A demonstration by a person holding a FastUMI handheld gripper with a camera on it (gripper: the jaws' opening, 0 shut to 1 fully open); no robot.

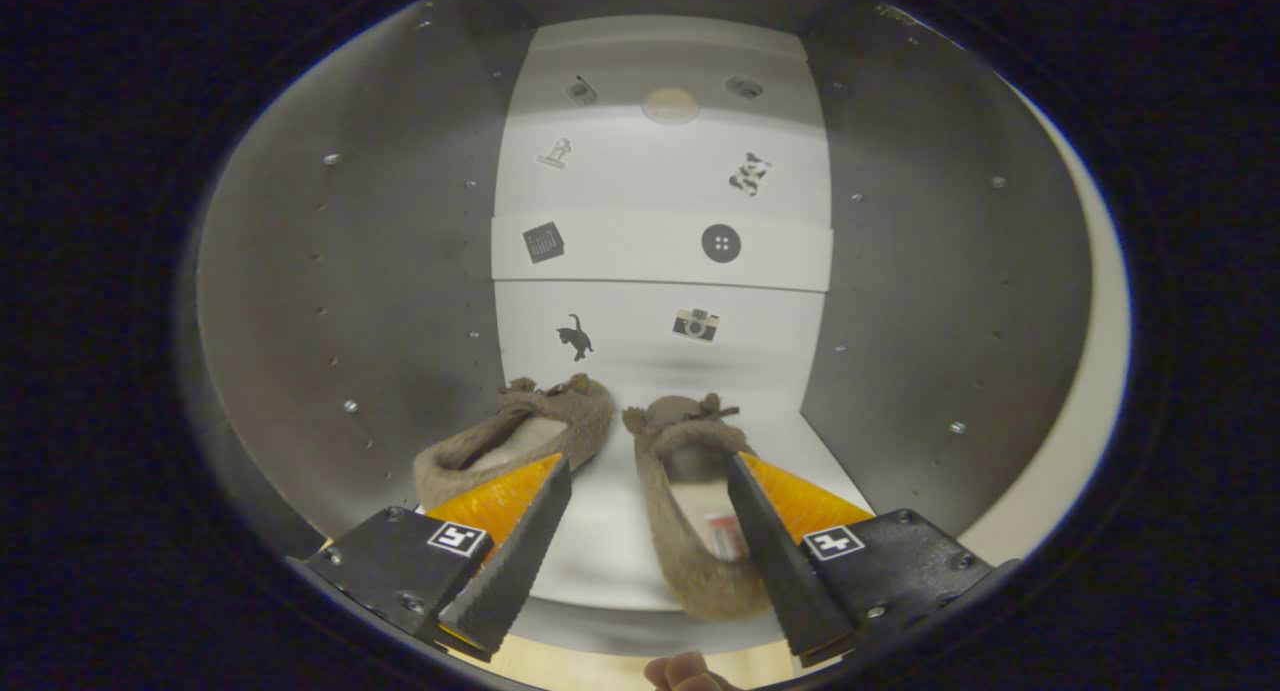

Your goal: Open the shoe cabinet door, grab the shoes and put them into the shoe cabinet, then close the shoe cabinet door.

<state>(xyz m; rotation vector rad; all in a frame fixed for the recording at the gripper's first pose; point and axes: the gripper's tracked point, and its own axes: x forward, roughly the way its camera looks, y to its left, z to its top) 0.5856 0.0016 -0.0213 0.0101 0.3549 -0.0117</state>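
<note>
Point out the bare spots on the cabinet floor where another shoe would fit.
The strip between the left slipper and right slipper is bare, but narrow. There is bare floor beyond both toes, up to the back wall. Beside the right slipper, toward the right side wall, a wedge is free. The open hand-held gripper straddles the strip.

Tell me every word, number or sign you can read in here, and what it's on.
No readable words or numbers.
Stickers on the cabinet's back wall: pictures only.
Label inside the right slipper: too blurred.
Square markers on the open gripper: patterns, not text.
</note>
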